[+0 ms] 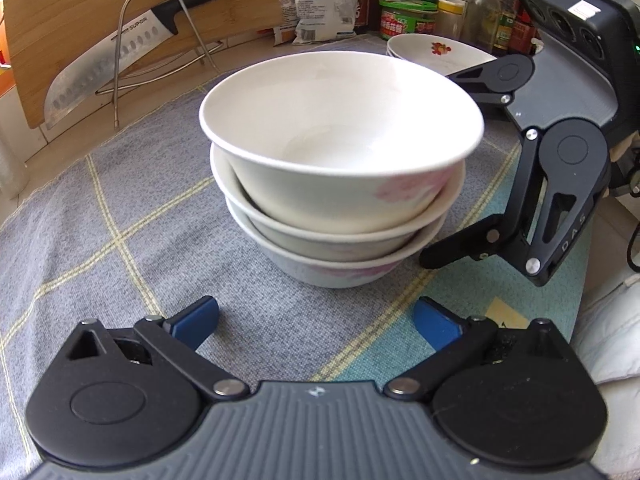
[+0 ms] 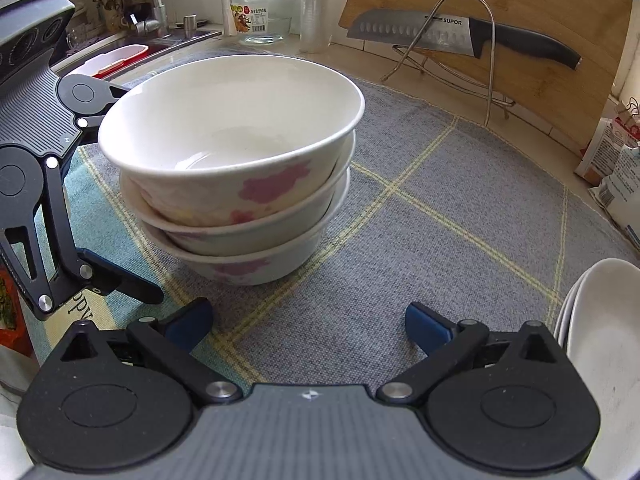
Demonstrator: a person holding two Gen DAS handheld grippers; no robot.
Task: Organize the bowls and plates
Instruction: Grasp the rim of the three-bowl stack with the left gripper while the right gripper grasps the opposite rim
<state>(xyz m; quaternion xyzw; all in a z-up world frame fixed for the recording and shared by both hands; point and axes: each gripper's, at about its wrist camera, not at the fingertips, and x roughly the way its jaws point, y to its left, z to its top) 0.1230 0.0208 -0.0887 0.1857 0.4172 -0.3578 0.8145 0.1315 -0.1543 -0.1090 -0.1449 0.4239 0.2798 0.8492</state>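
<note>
Left wrist view: the left hand-held gripper (image 1: 316, 322) is spread wide and empty, just short of a stack of three bowls (image 1: 340, 168) on the cloth-covered table (image 1: 100, 240). The top bowl sits tilted in the stack, holding nothing. Glazed ceramic looks stiff, slippery and breakable; the rim seems the best hold.

Right wrist view: the right hand-held gripper (image 2: 308, 322) is likewise released, with empty stacked plates (image 2: 600, 340) beside it.
</note>
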